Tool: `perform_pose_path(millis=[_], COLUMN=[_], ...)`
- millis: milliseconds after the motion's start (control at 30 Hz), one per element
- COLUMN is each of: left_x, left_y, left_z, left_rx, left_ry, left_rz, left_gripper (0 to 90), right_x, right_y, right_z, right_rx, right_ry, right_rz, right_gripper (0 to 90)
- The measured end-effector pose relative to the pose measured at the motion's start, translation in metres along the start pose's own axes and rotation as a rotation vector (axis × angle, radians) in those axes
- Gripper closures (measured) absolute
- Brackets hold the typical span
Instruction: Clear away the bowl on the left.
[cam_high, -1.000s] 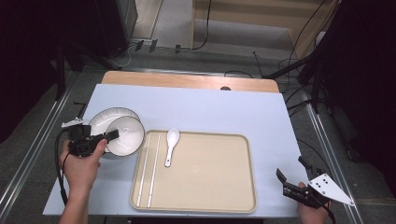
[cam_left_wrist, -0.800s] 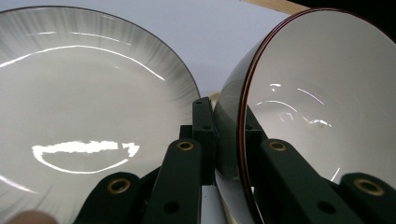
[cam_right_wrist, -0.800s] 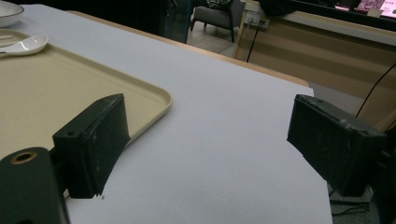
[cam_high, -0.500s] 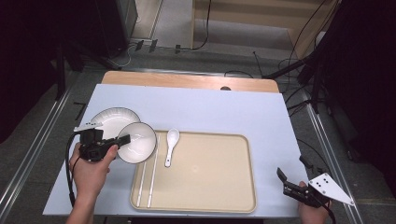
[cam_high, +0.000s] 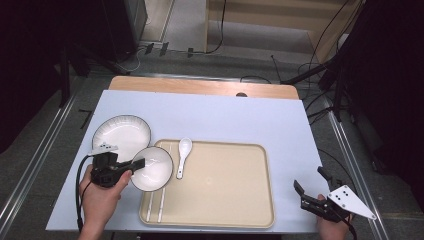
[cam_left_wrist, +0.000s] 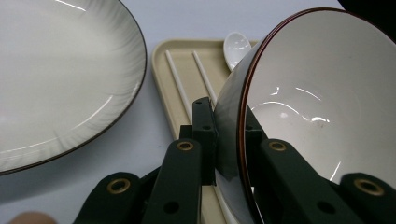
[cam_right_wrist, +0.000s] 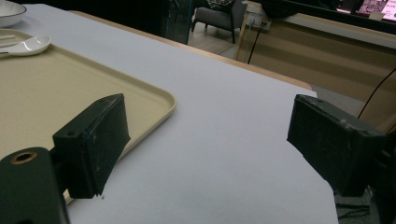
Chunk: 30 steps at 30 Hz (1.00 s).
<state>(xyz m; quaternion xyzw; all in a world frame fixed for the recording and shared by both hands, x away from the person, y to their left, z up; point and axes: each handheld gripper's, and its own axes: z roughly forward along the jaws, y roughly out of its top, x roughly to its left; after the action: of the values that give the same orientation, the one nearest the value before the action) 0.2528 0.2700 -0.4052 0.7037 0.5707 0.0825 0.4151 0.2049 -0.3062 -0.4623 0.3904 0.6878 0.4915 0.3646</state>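
Observation:
My left gripper (cam_high: 137, 163) is shut on the rim of a white bowl with a dark red edge (cam_high: 151, 168), one jaw inside and one outside. The bowl hangs tilted over the left edge of the beige tray (cam_high: 225, 200). In the left gripper view the bowl (cam_left_wrist: 303, 107) fills the right side between my left gripper's jaws (cam_left_wrist: 227, 114). A white plate (cam_high: 121, 134) lies on the table left of the tray. A white spoon (cam_high: 183, 155) and a pair of chopsticks (cam_high: 155, 207) lie in the tray. My right gripper (cam_high: 308, 178) stands open near the table's front right, nothing between its jaws (cam_right_wrist: 210, 140).
A pale blue mat (cam_high: 225, 120) covers the table, with a wooden strip (cam_high: 200, 87) along the far edge. The tray's right corner (cam_right_wrist: 159, 105) lies just left of my right gripper. Cables and dark stands sit on the floor beyond the table.
My left gripper has carried the bowl off the plate, rightward and toward the front, to the tray's left edge. The right gripper has kept still.

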Motion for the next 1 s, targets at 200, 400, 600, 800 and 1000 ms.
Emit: perform_pose_path(millis=[200, 400, 600, 800, 1000], left_x=[-0.013, -0.024, -0.034, -0.04, -0.046], left_y=[-0.003, -0.006, -0.011, -0.014, -0.017], left_z=[0.005, 0.012, 0.019, 0.024, 0.027], left_rx=[0.018, 0.045, 0.074, 0.099, 0.118], left_ry=[-0.041, -0.093, -0.118, -0.135, -0.141], left_rz=[0.025, 0.052, 0.075, 0.094, 0.112], left_gripper=[83.1, 83.1, 83.1, 83.0, 83.0], right_x=[0.0, 0.0, 0.001, 0.0, -0.001], right_y=[0.0, 0.0, 0.0, 0.0, 0.0], right_z=[0.001, 0.0, 0.0, 0.0, 0.0], right_rx=[0.003, 0.002, 0.002, -0.001, 0.001], right_ry=[0.006, 0.005, 0.006, 0.002, 0.006], right_rz=[-0.001, -0.001, -0.007, -0.003, -0.005], right_gripper=[13.0, 13.0, 13.0, 13.0, 13.0])
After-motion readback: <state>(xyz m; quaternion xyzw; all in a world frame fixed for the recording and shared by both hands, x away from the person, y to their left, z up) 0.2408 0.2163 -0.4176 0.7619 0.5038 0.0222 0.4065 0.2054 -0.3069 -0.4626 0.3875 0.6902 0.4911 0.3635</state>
